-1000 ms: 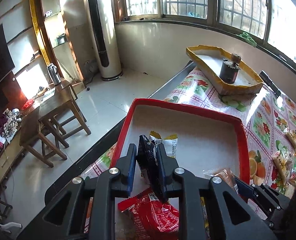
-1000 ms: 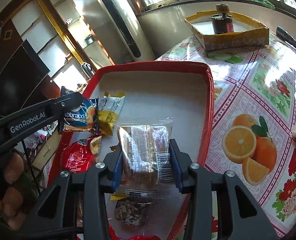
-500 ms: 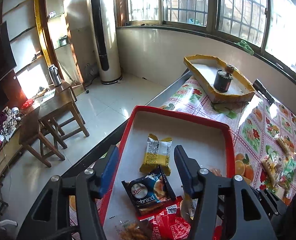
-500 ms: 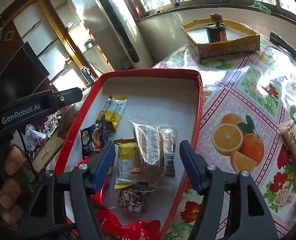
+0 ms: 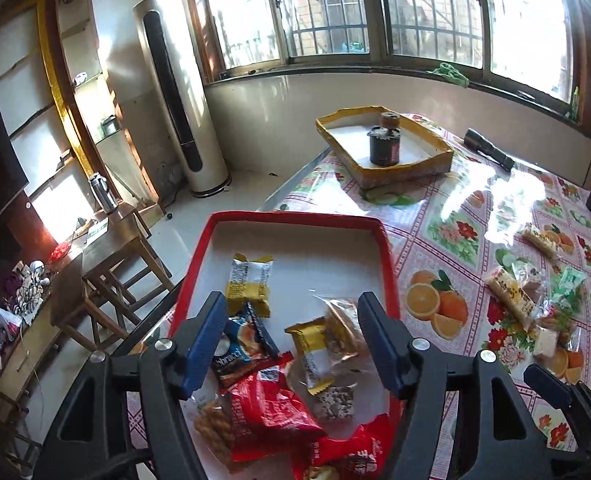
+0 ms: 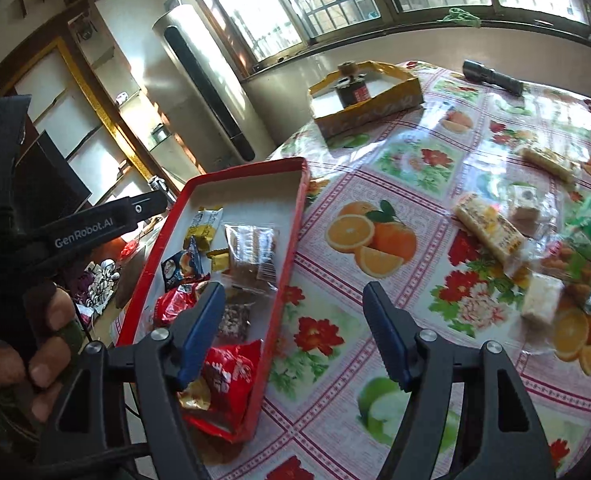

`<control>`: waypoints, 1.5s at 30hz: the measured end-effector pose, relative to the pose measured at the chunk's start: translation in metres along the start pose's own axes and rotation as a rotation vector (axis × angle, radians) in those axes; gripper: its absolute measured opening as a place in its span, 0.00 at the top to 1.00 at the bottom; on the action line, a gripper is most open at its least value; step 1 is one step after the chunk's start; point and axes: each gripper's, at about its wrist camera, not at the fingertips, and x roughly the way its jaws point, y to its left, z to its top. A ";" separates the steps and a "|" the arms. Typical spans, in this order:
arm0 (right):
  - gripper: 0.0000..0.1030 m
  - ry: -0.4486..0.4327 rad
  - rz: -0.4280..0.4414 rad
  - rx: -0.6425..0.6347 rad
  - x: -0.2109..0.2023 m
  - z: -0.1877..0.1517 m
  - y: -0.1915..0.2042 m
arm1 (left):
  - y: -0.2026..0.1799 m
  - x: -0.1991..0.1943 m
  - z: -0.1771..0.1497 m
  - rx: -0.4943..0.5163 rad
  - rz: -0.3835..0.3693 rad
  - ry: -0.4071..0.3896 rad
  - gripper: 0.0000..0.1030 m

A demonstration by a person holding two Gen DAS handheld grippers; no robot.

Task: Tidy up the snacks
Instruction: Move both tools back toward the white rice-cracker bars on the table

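Note:
A red tray (image 5: pixel 295 218) (image 6: pixel 300 208) lies at the table's left edge with several snack packets in it. Among them are a blue biscuit packet (image 5: pixel 235 344) (image 6: pixel 179 266), a yellow packet (image 5: pixel 249 280), a clear-wrapped pastry (image 5: pixel 341 332) (image 6: pixel 253 248) and a red packet (image 5: pixel 271 412). My left gripper (image 5: pixel 293 312) hovers above the tray's near half, its jaws opening, and the packets below lie free of its pads. My right gripper (image 6: pixel 293 296) hangs over the tray's right rim and the tablecloth, jaws opening and empty. More wrapped snacks (image 5: pixel 511 292) (image 6: pixel 487 228) lie loose on the cloth to the right.
A yellow tray (image 5: pixel 443 160) with a dark jar (image 5: pixel 383 148) stands at the far end of the table, a black torch (image 5: pixel 489 150) beside it. A person's hand (image 6: pixel 43 340) holds the left gripper. Wooden stools and floor lie left of the table edge.
The left gripper let go of the blue packet and the right let go of the clear-wrapped pastry, both now in the tray. Both grippers opened wide and drew back and up; the right swung rightward.

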 end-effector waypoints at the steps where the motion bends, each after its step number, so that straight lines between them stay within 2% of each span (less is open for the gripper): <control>1: 0.29 -0.005 -0.011 0.015 -0.007 -0.004 -0.007 | -0.006 -0.003 -0.002 0.010 -0.010 0.001 0.34; 13: 0.28 -0.121 -0.142 0.173 -0.090 -0.039 -0.081 | -0.062 -0.026 -0.022 0.103 -0.109 0.028 0.31; 25: 0.27 -0.203 -0.241 0.308 -0.147 -0.059 -0.142 | -0.099 -0.028 -0.033 0.166 -0.164 0.085 0.31; 32: 0.27 -0.225 -0.264 0.332 -0.160 -0.059 -0.154 | -0.112 -0.023 -0.031 0.154 -0.200 0.131 0.31; 42: 0.26 -0.206 -0.275 0.357 -0.152 -0.057 -0.164 | -0.129 0.002 -0.024 0.117 -0.249 0.213 0.31; 45: 0.26 -0.202 -0.279 0.358 -0.149 -0.054 -0.167 | -0.131 0.014 -0.018 0.079 -0.264 0.241 0.31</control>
